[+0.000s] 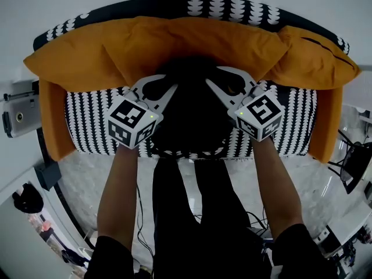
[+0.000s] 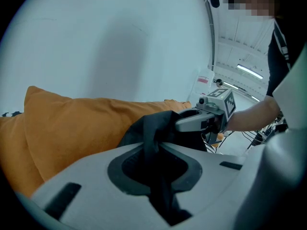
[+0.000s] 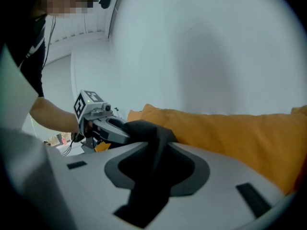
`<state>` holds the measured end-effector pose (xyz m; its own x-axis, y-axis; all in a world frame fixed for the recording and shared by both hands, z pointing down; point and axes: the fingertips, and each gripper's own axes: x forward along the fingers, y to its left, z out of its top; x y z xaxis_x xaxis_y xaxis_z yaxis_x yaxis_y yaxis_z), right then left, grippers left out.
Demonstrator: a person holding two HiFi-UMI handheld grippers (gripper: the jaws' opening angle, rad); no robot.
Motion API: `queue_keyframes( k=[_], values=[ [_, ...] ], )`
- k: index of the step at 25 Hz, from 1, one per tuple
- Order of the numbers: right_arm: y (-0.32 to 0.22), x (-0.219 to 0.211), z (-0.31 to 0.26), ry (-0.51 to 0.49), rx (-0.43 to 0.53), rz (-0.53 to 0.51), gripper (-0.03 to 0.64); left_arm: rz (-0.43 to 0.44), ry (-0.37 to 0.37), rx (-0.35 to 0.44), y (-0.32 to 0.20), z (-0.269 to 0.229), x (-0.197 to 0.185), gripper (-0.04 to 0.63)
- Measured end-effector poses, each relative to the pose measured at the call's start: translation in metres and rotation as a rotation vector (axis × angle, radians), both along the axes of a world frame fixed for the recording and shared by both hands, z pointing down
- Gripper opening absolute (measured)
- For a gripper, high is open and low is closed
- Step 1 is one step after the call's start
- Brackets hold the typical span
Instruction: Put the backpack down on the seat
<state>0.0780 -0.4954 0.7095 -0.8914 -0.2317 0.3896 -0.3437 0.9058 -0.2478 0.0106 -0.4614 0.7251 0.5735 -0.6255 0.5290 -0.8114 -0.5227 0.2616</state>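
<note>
Black fabric backpack (image 1: 195, 118) was at the middle of the black-and-white patterned sofa seat (image 1: 87, 121), its top against the orange back cushions (image 1: 174, 39); couldn't tell if its full weight was down. Left tool (image 2: 154, 145) was pressed together, pinching a fold of the backpack's black fabric that ran down through the gap. Right tool (image 3: 156, 145) gripped nothing firmly: jaws partly spread, with a thicker black fold lying between them. In the head view both tools reached into the backpack top from either side, marker cubes toward the person, bare forearms behind. Each gripper view showed the other tool across the backpack. Orange side cushions flanked the seat; pale marbled floor (image 1: 87, 173) lay in front.
</note>
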Motion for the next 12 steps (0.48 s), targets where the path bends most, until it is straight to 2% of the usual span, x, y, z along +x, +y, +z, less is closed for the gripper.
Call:
queue_keyframes(
  k=[6,7,9,12],
  values=[
    [-0.002,0.003,-0.007,-0.040,-0.015,0.028,0.163,-0.002,0.024,0.007,0.003,-0.001,0.000,0.041],
    [-0.002,0.004,-0.010,-0.050,-0.015,0.033,0.166,-0.005,0.024,0.011,0.004,-0.002,-0.001,0.058],
    [-0.003,0.007,-0.017,-0.062,-0.012,0.043,0.172,-0.009,0.022,0.021,0.006,-0.005,-0.003,0.160],
    [-0.004,0.013,-0.027,-0.072,-0.001,0.050,0.178,-0.010,0.020,0.041,0.007,-0.013,-0.005,0.173]
  ],
)
